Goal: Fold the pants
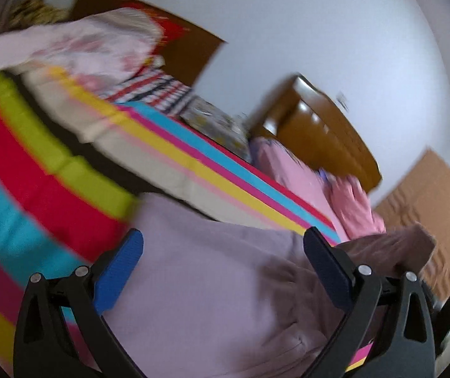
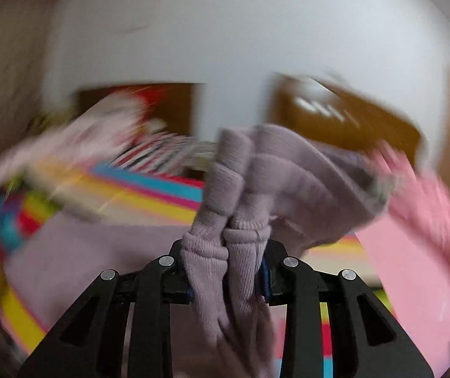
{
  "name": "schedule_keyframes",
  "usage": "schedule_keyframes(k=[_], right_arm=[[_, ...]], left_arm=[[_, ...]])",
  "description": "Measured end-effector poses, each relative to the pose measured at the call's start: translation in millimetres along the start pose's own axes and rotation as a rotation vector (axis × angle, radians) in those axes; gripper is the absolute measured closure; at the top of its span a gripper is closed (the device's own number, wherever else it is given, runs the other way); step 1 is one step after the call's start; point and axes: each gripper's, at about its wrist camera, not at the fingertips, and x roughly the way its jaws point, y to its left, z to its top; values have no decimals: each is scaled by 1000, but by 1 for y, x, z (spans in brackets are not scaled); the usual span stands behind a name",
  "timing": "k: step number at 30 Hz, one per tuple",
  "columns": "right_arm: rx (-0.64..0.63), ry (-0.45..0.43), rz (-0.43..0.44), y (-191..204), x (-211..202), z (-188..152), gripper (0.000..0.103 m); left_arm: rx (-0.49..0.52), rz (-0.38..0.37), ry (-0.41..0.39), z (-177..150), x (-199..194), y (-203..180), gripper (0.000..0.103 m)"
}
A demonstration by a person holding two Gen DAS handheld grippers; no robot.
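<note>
The mauve pants (image 1: 212, 283) lie on a bed with a bright striped cover (image 1: 36, 176). My left gripper (image 1: 225, 252) is open, its blue fingers (image 1: 121, 267) spread wide just above the flat pants cloth, holding nothing. My right gripper (image 2: 228, 252) is shut on a bunched ribbed end of the pants (image 2: 256, 182) and holds it lifted above the bed. The lifted cloth hides the right fingertips. Both views are blurred by motion.
A pile of folded clothes and a floral pink garment (image 1: 77, 47) sit at the bed's far left. Pink clothes (image 1: 303, 176) lie at the far right by a brown wooden headboard (image 1: 319, 129). A white wall is behind. Pink cloth (image 2: 420, 236) lies right of the right gripper.
</note>
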Motion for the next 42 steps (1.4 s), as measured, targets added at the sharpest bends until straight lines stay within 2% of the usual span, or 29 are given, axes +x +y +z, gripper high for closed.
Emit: schedule_keyframes(k=[1, 2, 3, 4, 5, 6, 7, 10, 13, 16, 18, 22, 24, 25, 26, 27, 28, 30, 32, 35, 37, 39, 42], right_arm=[[-158, -5, 30, 48, 6, -6, 72], [-276, 13, 52, 80, 12, -16, 72], [-385, 50, 83, 109, 20, -30, 72], [-492, 112, 150, 138, 30, -50, 74], [-565, 150, 173, 156, 38, -67, 77], [-609, 82, 106, 163, 36, -76, 76], [-619, 72, 84, 163, 34, -79, 76], [-519, 69, 136, 141, 31, -70, 77], [-496, 14, 111, 133, 20, -71, 77], [-452, -30, 95, 125, 10, -68, 78], [-452, -43, 87, 130, 5, -65, 78], [-486, -32, 83, 139, 9, -68, 77], [-506, -11, 105, 141, 10, -71, 74], [-505, -5, 118, 137, 7, -71, 67], [-495, -8, 119, 130, 2, -71, 54], [-481, -16, 115, 122, -4, -71, 45], [-445, -33, 115, 107, -15, -71, 33], [-339, -60, 136, 73, -38, -74, 26], [-158, -67, 94, 26, -60, -85, 16], [62, -23, 89, -24, -72, -107, 15], [183, 73, 86, -45, -70, -128, 15], [231, 140, 69, -50, -65, -141, 15], [234, 171, 51, -46, -55, -141, 15]], left_arm=[[-28, -4, 4, -2, -6, 10, 2], [-45, -11, 16, -4, -8, 17, 2], [-62, -23, 37, -8, -10, 23, 2], [-80, -39, 68, -12, -11, 30, 2], [-90, -52, 94, -18, -12, 33, 2], [-92, -61, 113, -22, -11, 35, 2], [-91, -77, 144, -27, -11, 35, 2], [-96, -149, 195, -36, -11, 33, 2], [-127, -272, 257, -40, -2, 23, 2], [-148, -382, 358, -42, 17, 4, 2], [-156, -409, 448, -45, 36, -6, 2], [-171, -452, 545, -47, 73, -19, 2], [-173, -410, 600, -53, 98, -22, 2], [-157, -382, 610, -56, 107, -24, 4], [-126, -363, 604, -55, 111, -28, 3], [-109, -350, 612, -56, 112, -32, 2], [-99, -343, 615, -56, 113, -33, 2], [-78, -349, 609, -56, 113, -34, 2], [-47, -360, 592, -58, 112, -37, 2], [9, -348, 552, -65, 107, -41, 2], [51, -322, 521, -68, 105, -47, 2], [89, -297, 506, -70, 107, -52, 2], [98, -286, 495, -70, 109, -54, 2]])
